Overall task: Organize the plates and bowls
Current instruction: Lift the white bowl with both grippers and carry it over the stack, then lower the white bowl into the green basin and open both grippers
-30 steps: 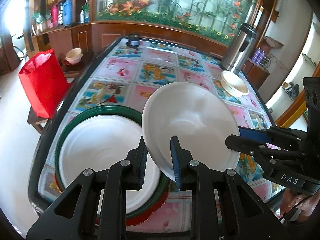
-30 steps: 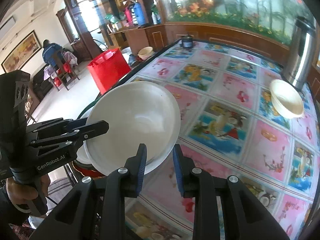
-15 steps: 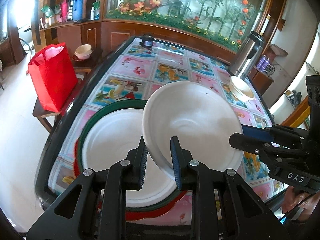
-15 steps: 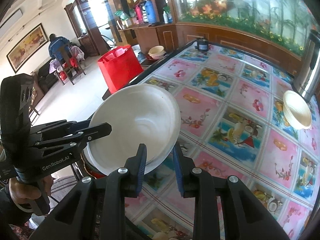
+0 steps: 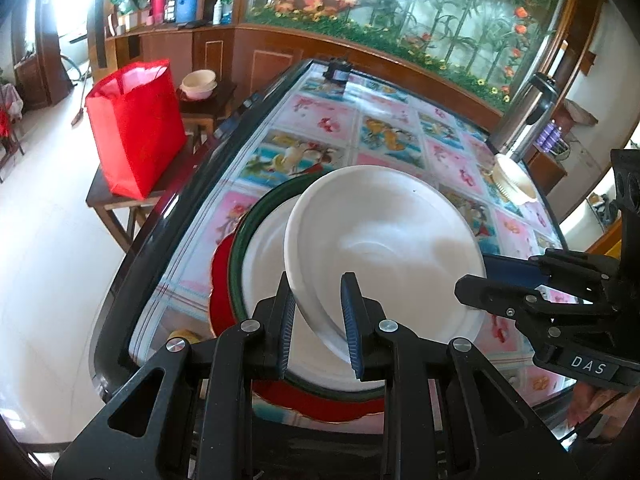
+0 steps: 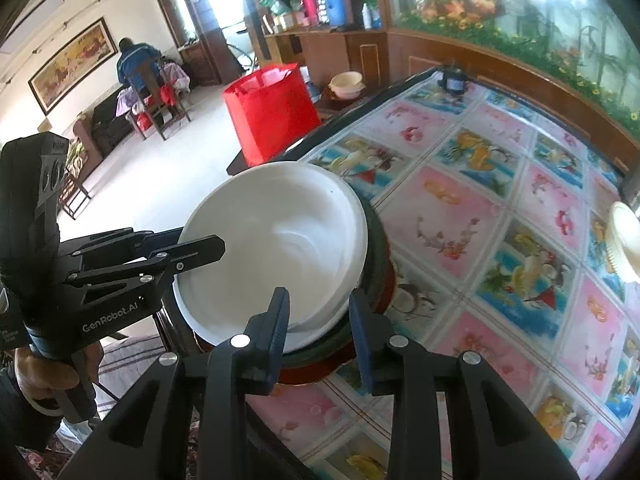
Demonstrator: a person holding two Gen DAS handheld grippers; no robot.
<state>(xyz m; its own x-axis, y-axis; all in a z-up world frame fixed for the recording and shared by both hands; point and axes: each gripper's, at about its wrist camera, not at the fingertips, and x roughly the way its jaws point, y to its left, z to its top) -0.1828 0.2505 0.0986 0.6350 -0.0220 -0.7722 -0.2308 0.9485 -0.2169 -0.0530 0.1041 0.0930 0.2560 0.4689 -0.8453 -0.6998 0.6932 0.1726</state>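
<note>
You had carried the white bowl [image 5: 384,240] over the plate stack [image 5: 256,240]; both grippers, left [image 5: 316,316] and right [image 6: 320,320], clamped its rim for level stacking.

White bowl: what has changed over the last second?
The white bowl, gripped on opposite rims by the left gripper and right gripper, has moved leftward over the stacked plates at the table edge and tilted a little more. Both grips and the stack stayed as they were.
</note>
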